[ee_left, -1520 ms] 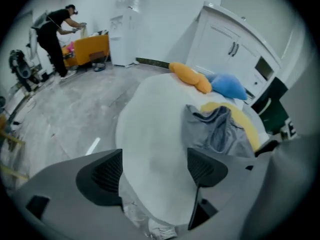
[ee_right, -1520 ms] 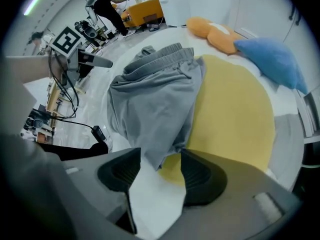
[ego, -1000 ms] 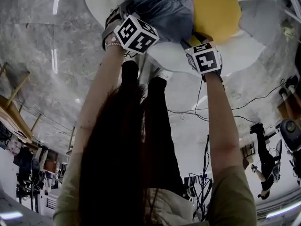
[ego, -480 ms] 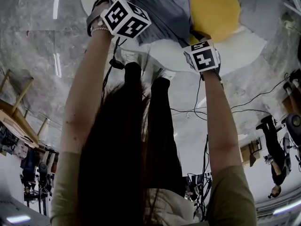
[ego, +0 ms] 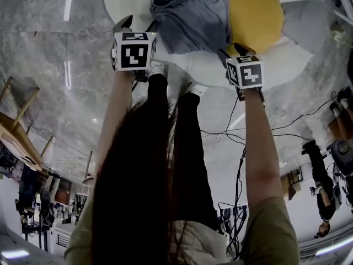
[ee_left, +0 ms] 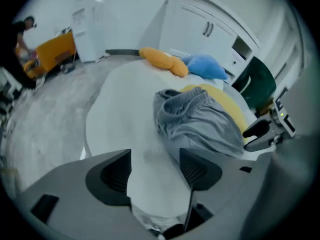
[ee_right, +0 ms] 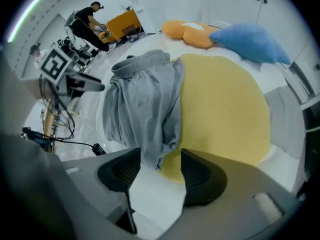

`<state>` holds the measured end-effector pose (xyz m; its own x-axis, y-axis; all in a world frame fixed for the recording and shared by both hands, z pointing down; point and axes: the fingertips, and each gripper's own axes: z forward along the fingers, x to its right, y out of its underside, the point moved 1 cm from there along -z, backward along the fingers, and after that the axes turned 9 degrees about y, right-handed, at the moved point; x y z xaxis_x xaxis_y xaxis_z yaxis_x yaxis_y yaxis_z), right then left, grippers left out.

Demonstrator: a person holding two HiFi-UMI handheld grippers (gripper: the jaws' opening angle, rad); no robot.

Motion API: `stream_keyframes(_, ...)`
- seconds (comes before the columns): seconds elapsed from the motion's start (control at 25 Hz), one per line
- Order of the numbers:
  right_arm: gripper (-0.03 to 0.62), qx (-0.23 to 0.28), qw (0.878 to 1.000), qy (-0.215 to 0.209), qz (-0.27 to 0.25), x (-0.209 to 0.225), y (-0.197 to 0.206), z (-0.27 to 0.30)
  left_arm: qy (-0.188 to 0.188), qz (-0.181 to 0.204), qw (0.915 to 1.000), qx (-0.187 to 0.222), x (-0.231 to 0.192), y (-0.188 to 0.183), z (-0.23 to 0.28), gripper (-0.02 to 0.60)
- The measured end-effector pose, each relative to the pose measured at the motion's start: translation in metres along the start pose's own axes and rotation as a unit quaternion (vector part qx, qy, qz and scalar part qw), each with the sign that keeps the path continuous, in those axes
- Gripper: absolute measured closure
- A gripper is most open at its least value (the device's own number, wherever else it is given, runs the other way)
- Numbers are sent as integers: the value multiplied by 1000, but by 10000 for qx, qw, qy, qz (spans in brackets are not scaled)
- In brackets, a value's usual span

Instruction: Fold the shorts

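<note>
The grey shorts lie bunched on the white counter, one side lapping a yellow cloth. They look set down so the fold can settle. In the right gripper view their lower corner sits at 12 o'clock, just at the tips of the right tool, which is released and pressing nothing. The left tool has just been opening, with only bare counter between its jaws. The shorts lie near it at 1 o'clock, probably awaiting a fresh hold.

Head view: steeply down from above onto the white table. Gripper views: low, close, side by side, both facing the grey shorts and yellow cloth.
</note>
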<state>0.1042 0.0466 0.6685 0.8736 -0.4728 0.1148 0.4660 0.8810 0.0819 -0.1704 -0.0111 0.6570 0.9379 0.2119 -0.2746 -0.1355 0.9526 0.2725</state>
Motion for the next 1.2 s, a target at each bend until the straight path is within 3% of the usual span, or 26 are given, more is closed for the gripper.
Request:
stream_keyframes(0.12,341,-143,9998,10,98,0,2,8,374,-1221,9917,-110,22,61,1,290)
stream_keyframes(0.2,341,-193,9998,85,37,0,1,14,664,-1572,9849,-302,47,91,10,290)
stream_keyframes(0.4,363,-226,9990,373,-52,2,0,17,994,-1280,9816,-1011,105,129,47,291)
stream_keyframes(0.52,487,-196,9985,322,-385,-8,-1,15,814,-1078,9834,-1209,111,130,58,306)
stream_keyframes(0.6,571,-176,9986,82,-498,-17,-1,12,661,-1078,9834,-1303,105,128,56,400)
stream_keyframes(0.64,571,-164,9988,-106,-460,-21,-1,11,641,-1085,9833,-1312,101,126,53,479)
stream_keyframes(0.72,576,-155,9981,-556,-195,-27,0,8,786,-957,9846,-1236,100,122,47,550)
stream_keyframes(0.88,577,-85,9897,-1332,522,-27,1,-9,1203,-493,9869,-956,99,116,29,557)
stream_keyframes(1.04,577,69,9767,-1904,992,-12,-1,-33,1465,-865,9837,-587,83,114,-1,558)
stream_keyframes(1.12,577,102,9746,-2004,993,-2,2,-38,1460,-789,9850,-480,78,116,-14,558)
stream_keyframes(1.2,577,13,9800,-1841,760,8,10,-33,1386,-515,9872,-602,78,126,-16,557)
